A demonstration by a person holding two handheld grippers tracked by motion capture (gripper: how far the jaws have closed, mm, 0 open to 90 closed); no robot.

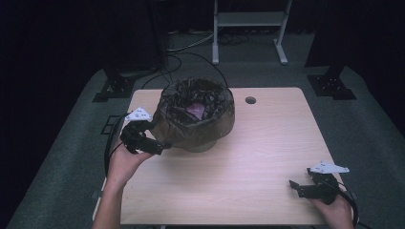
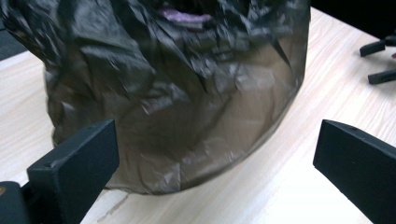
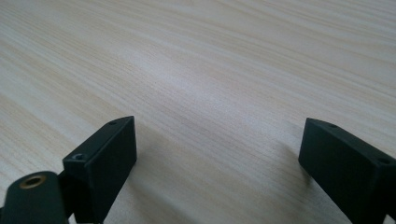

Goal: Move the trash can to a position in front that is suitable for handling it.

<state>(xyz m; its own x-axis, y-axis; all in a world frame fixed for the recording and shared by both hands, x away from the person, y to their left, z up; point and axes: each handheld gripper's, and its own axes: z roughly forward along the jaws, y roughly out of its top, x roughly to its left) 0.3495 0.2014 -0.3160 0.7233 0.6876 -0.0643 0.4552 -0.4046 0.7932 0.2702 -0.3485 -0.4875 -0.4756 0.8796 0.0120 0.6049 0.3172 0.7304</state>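
Left gripper (image 1: 160, 147) gapes beside upright bag-lined bin (image 1: 198, 117), mouth upward

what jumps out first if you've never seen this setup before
A round bin lined with a crinkled dark plastic bag stands at the far left of the pale wooden table, with something pinkish inside. The left gripper is right at its near side, jaws wide open towards the bag. The right gripper sits apart at the near right corner, jaws also open over bare wood.

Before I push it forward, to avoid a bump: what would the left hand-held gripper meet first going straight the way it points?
The left hand-held gripper, jaws open, would most likely meet the bag-lined bin directly ahead.
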